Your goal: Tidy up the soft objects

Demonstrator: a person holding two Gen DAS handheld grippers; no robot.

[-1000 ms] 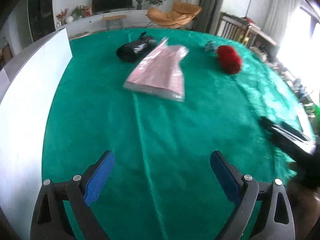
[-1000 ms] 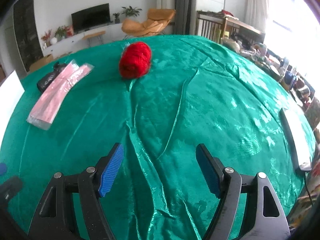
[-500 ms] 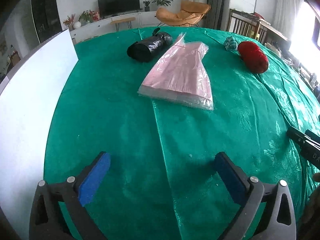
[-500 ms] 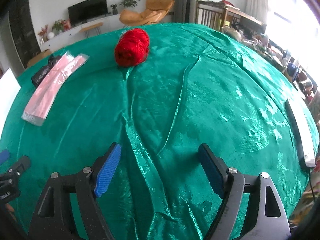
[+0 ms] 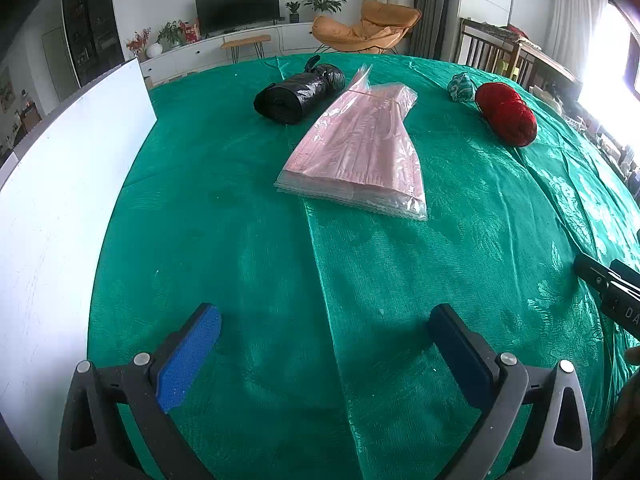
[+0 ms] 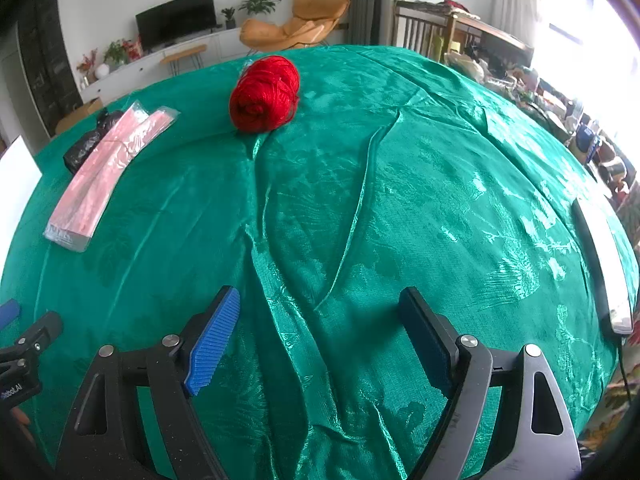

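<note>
While both hover over the green cloth (image 5: 248, 248), left tool (image 5: 324, 344) and right tool (image 6: 320, 328) gape wide, holding nothing.

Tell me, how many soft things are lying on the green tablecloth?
4. A black rolled plastic bag at the far left, a flat clear packet of pink sheets beside it, a small teal fabric bundle, and a red ball of yarn touching it. Others may be hidden.

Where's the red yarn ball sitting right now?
The red yarn ball lies on the green tablecloth toward the far right in the left wrist view, beside a small teal bundle and right of the pink plastic packet.
</note>
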